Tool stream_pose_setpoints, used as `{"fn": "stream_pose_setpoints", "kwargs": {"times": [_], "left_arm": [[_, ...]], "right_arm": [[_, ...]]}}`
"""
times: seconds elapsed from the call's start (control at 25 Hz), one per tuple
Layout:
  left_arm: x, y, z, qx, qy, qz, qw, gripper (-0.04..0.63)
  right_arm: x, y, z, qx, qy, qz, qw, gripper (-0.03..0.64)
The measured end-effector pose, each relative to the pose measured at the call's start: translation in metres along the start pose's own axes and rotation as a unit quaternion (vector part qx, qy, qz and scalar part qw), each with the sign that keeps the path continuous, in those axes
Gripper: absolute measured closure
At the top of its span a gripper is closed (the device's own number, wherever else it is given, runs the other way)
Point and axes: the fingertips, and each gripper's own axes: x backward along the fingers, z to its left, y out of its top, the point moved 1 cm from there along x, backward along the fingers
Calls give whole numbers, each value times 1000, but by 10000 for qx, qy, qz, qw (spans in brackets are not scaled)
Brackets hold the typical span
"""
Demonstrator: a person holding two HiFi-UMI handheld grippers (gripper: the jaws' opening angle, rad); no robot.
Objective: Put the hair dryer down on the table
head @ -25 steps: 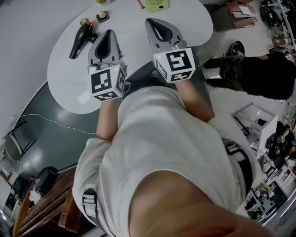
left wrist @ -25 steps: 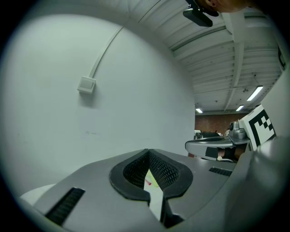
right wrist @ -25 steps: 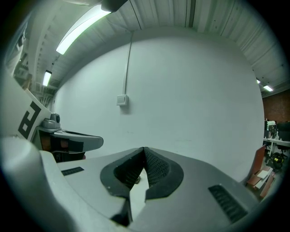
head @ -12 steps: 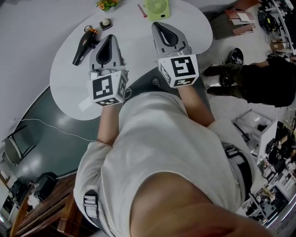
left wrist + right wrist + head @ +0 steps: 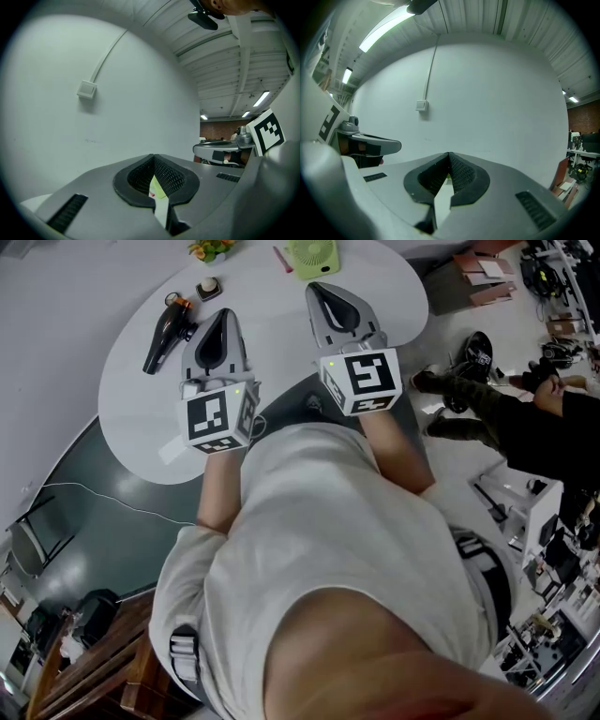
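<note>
Bystander [image 5: 525,418] at right is shifting legs since earlier, while left gripper [image 5: 222,311] and right gripper [image 5: 315,286] are hovering over the white table [image 5: 272,352], jaws closed on nothing, the hair dryer [image 5: 164,331] lying there beside the left gripper.

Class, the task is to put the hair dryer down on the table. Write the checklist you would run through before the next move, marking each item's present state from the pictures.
1. Hair dryer lying on the table: ok.
2. Left gripper shut, nothing between its jaws: ok.
3. Right gripper shut and empty: ok.
4. Clear gap between hair dryer and left gripper: cannot tell.
5. Green fan apart from both grippers: ok.
</note>
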Motion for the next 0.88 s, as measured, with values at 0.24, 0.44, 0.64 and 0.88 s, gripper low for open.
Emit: {"fn": "stream_pose_setpoints", "kwargs": {"times": [0.24,0.44,0.64,0.88], "left_arm": [[-6,-3,-5,20,-73,33,10000,577],[-11,-5,-10,85,-133,49,9999,577],[-16,-5,-16,115,-210,71,9997,577],[-21,-9,-27,95,-319,104,9994,577]], "right_arm": [[-1,-4,-7,-16,-39,46,10000,620],[0,-6,-11,-15,-67,56,10000,618],[3,-9,-17,-29,-122,87,9999,618],[5,-13,-20,-40,-106,125,9999,618]]}}
